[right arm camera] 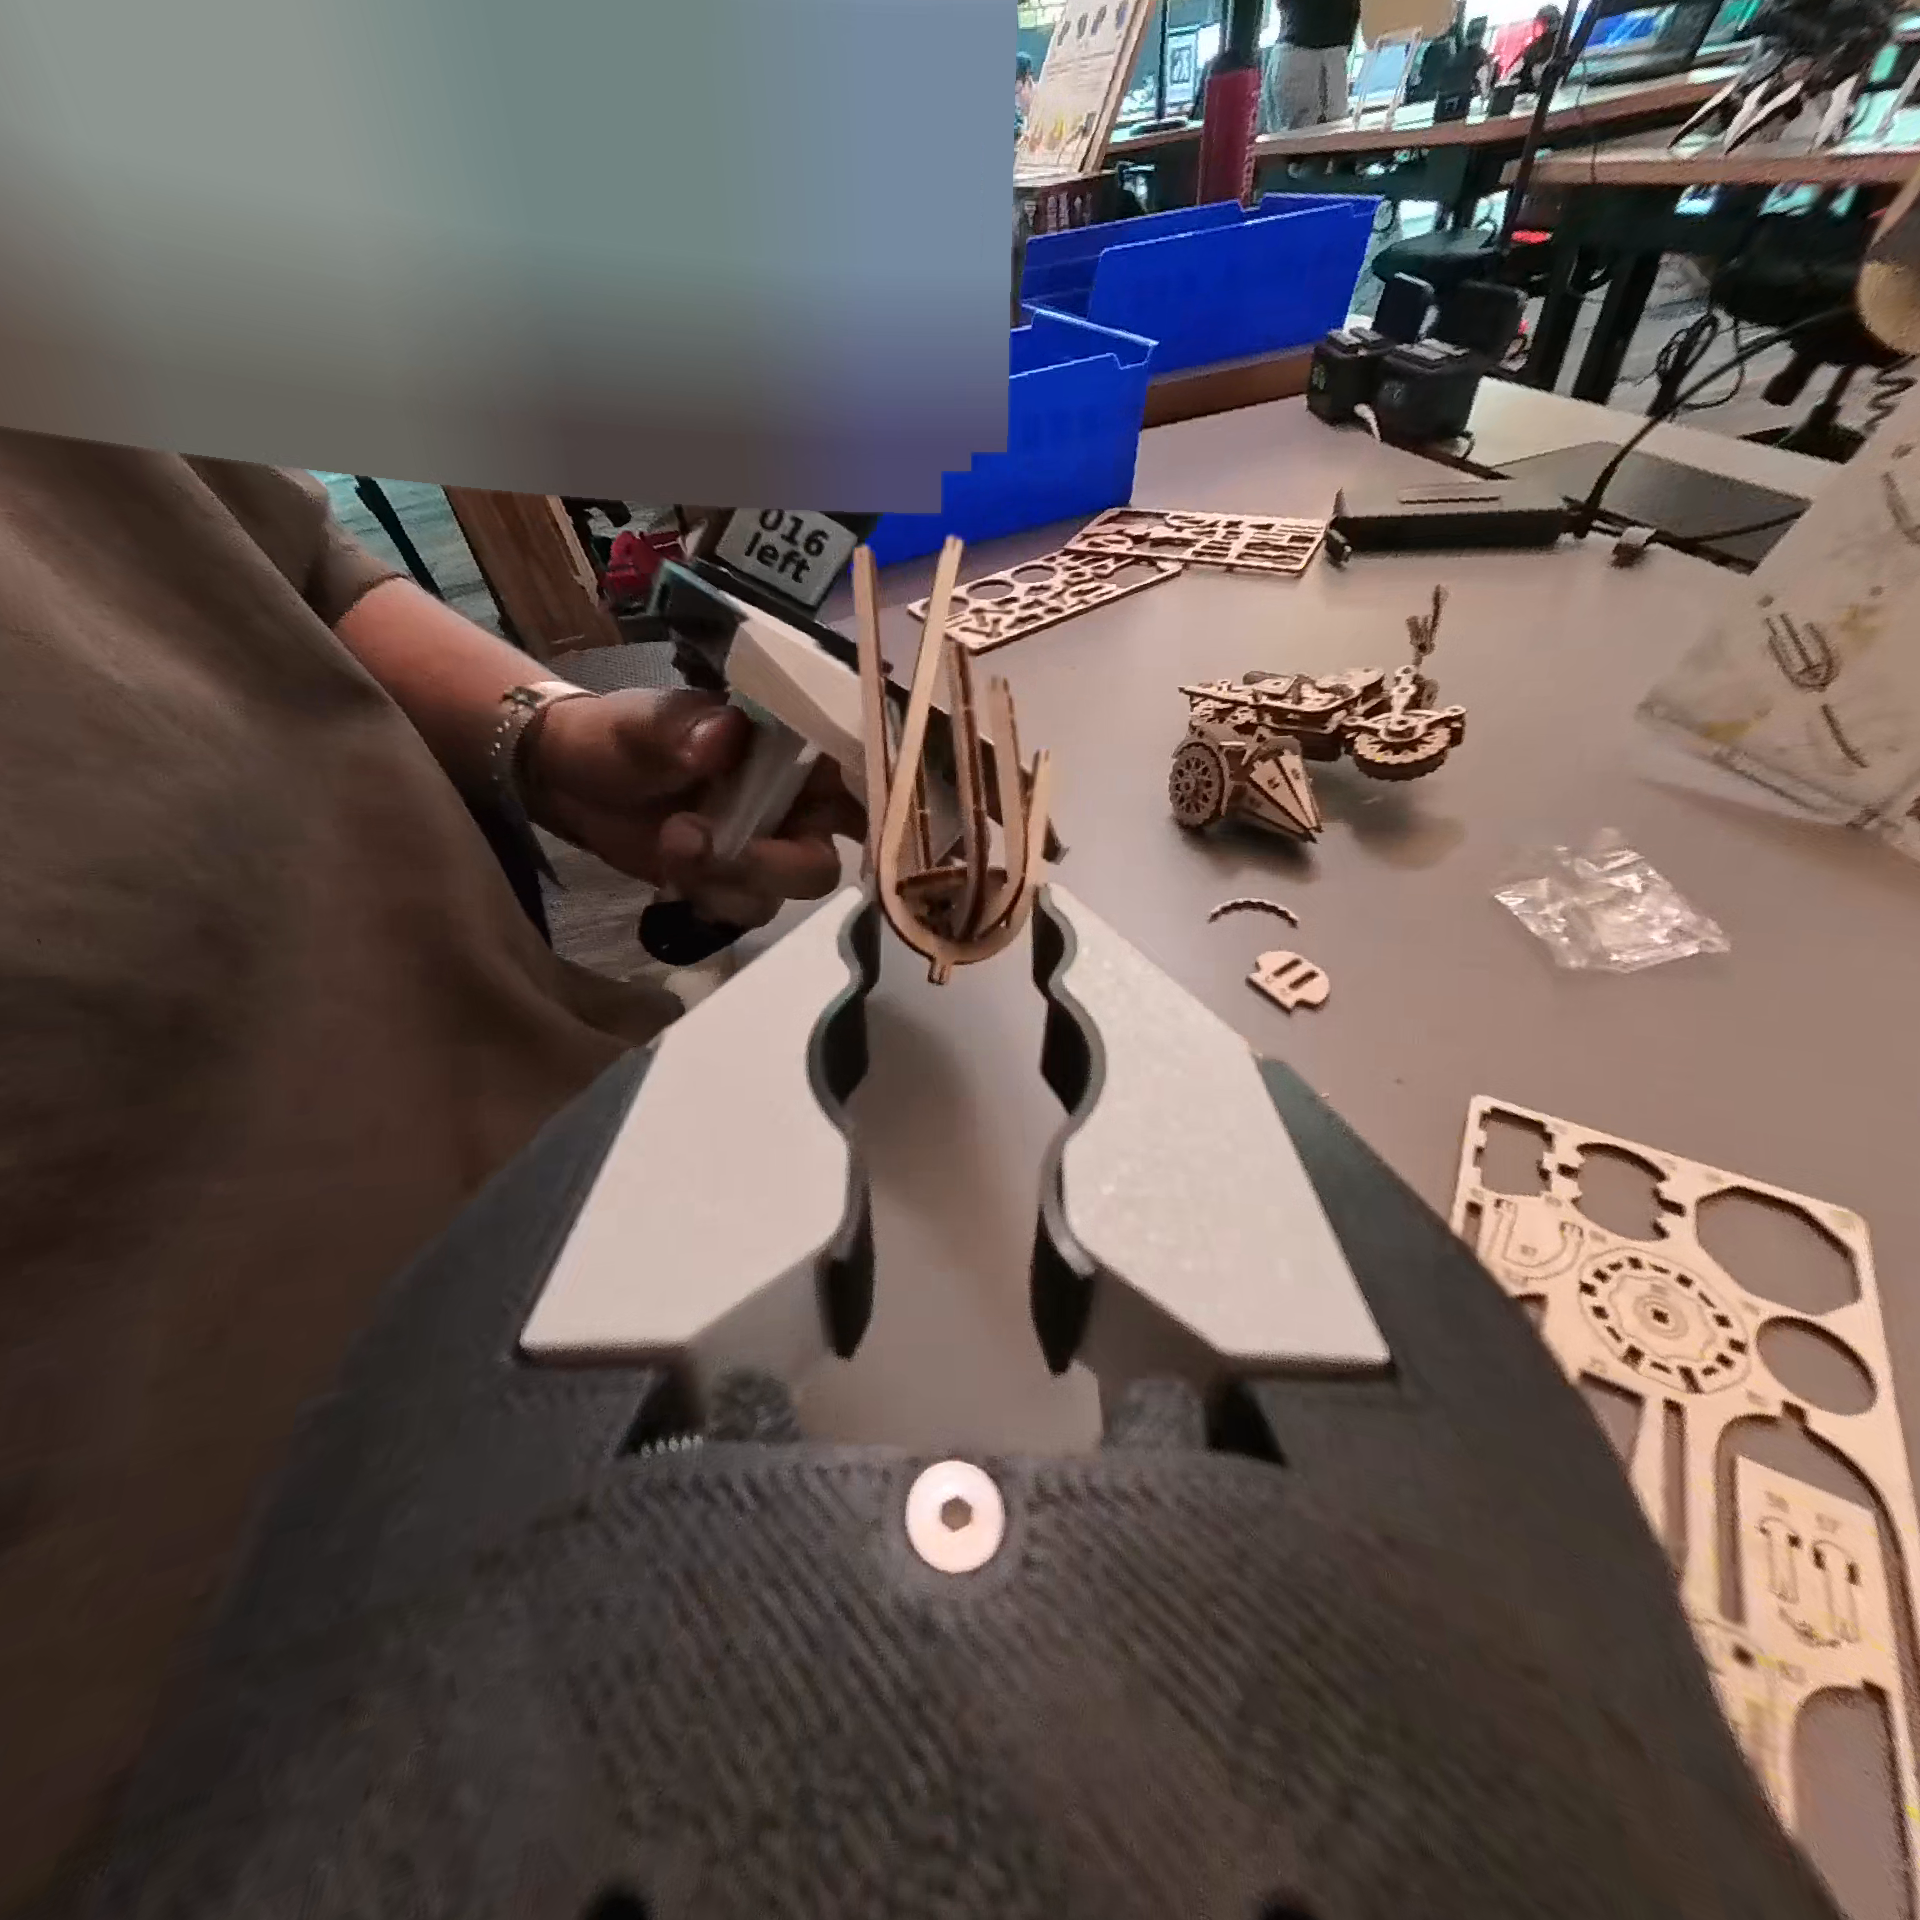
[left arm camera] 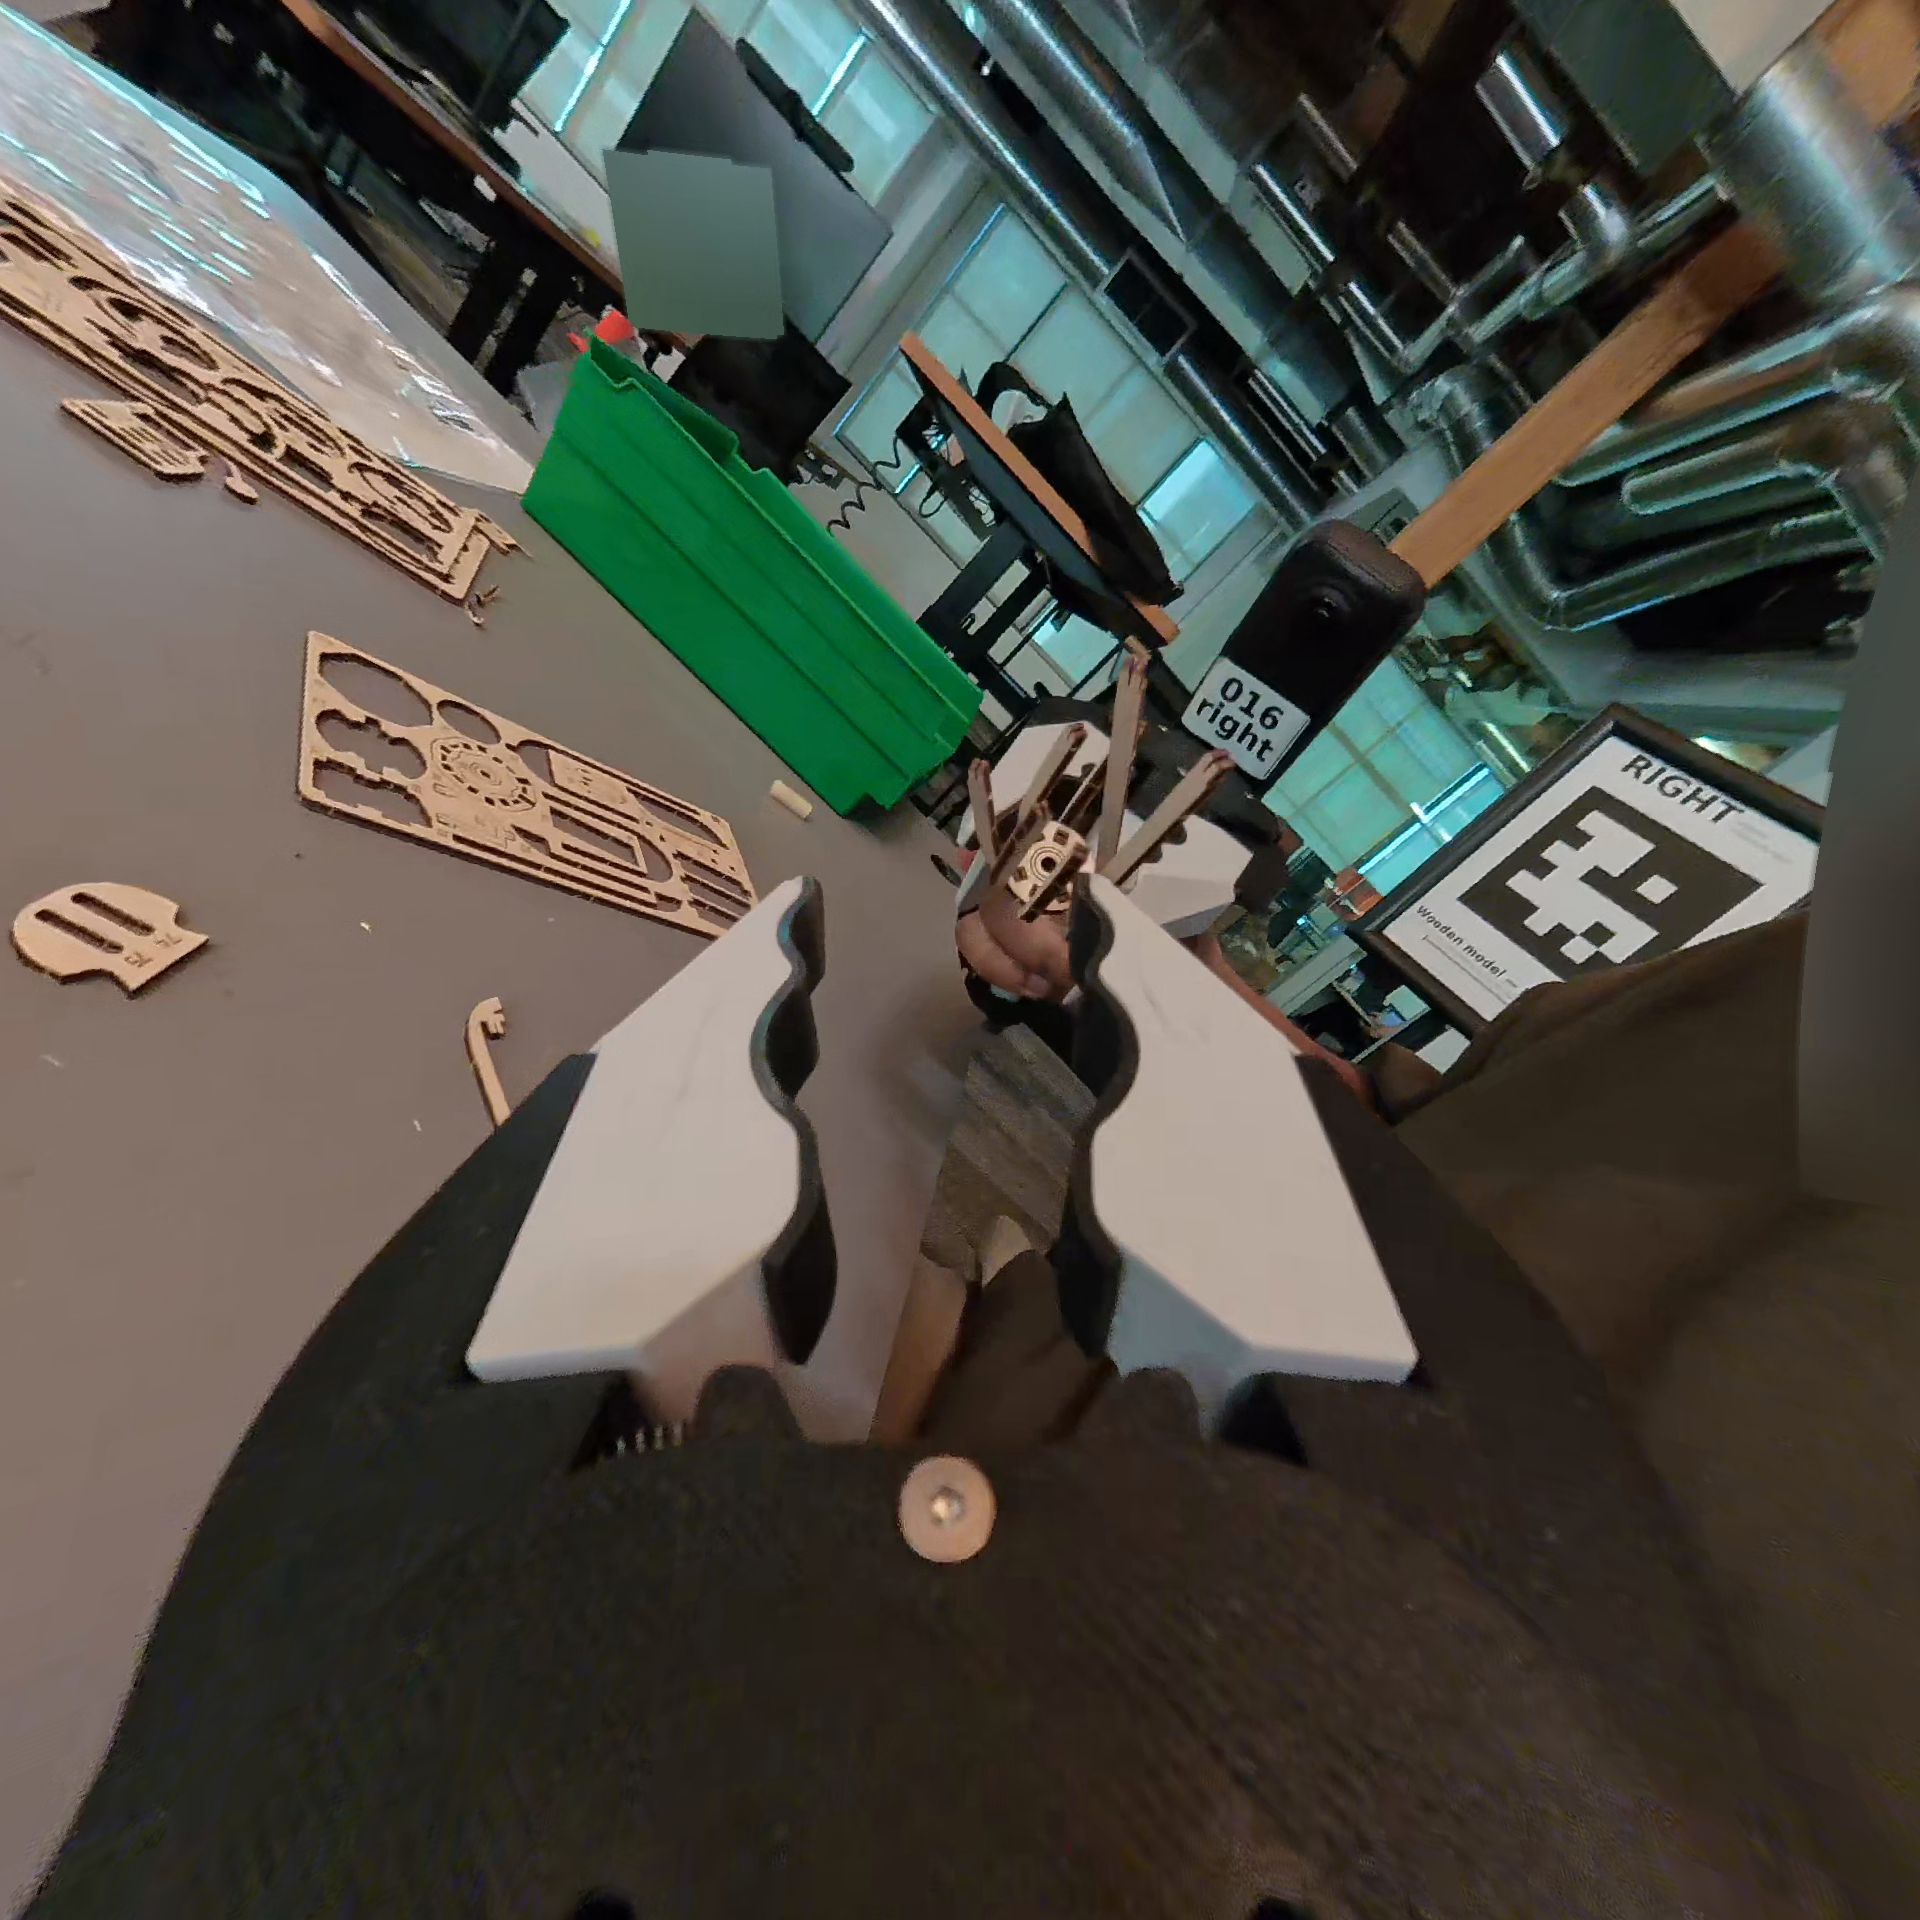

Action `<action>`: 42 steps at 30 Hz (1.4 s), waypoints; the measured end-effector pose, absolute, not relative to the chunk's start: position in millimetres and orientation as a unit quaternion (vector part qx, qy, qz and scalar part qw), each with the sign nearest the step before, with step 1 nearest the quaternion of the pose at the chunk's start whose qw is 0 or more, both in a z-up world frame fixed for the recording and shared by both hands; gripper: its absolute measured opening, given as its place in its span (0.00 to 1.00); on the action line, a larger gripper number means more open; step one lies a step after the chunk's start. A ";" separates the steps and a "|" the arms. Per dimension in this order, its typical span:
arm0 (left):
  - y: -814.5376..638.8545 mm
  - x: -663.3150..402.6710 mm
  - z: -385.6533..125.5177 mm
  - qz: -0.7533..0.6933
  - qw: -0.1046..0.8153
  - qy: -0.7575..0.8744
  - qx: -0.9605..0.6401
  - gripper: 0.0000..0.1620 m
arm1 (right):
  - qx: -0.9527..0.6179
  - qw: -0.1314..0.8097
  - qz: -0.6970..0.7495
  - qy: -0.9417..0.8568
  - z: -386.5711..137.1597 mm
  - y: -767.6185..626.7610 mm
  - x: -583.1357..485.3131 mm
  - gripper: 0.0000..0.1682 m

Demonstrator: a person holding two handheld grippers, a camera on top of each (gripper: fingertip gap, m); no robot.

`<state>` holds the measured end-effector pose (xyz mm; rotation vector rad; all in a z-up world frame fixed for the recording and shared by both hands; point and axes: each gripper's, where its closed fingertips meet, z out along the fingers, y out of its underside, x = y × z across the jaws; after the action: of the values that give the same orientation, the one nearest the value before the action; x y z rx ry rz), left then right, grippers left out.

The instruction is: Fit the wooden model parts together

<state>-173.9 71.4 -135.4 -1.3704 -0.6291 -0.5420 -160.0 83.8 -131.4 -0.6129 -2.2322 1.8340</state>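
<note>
My right claw [right arm camera: 948,935] is pinching the ribbed wooden model part [right arm camera: 940,821] at its tips, at twelve o'clock. My left claw [left arm camera: 945,920] is gaping, the part [left arm camera: 1049,852] sitting at one o'clock.

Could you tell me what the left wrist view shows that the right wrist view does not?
Only the left wrist view shows the green bin and a framed marker sign. Only the right wrist view shows the blue bins, a built wooden motorcycle and a clear plastic bag. Both share the ribbed wooden subassembly between the two grippers and punched part sheets on the grey table.
</note>
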 end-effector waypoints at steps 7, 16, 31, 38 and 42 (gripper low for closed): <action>73.0 -168.9 -130.8 -0.246 0.702 -0.268 -0.612 0.28 | -0.172 0.131 0.608 -0.764 -132.3 81.3 -156.3 0.16; 77.1 -149.6 -113.6 -0.234 0.730 -0.197 -0.611 0.30 | -0.187 0.041 0.642 -0.742 -127.6 70.1 -144.1 0.16; 63.5 -155.4 -96.9 -0.337 0.756 -0.221 -0.516 0.21 | -0.202 -0.020 0.686 -0.699 -110.7 69.7 -140.7 0.18; 59.6 -150.5 -85.8 -0.330 0.776 -0.191 -0.503 0.21 | -0.189 0.011 0.680 -0.708 -107.5 70.9 -138.0 0.19; 62.6 -146.3 -86.3 -0.339 0.773 -0.186 -0.503 0.21 | -0.189 0.010 0.690 -0.699 -102.3 68.0 -135.8 0.20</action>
<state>-146.3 62.6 -86.3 -1.0896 -0.4029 -0.7354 -135.8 68.0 -102.3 -0.5894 -2.1824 2.1537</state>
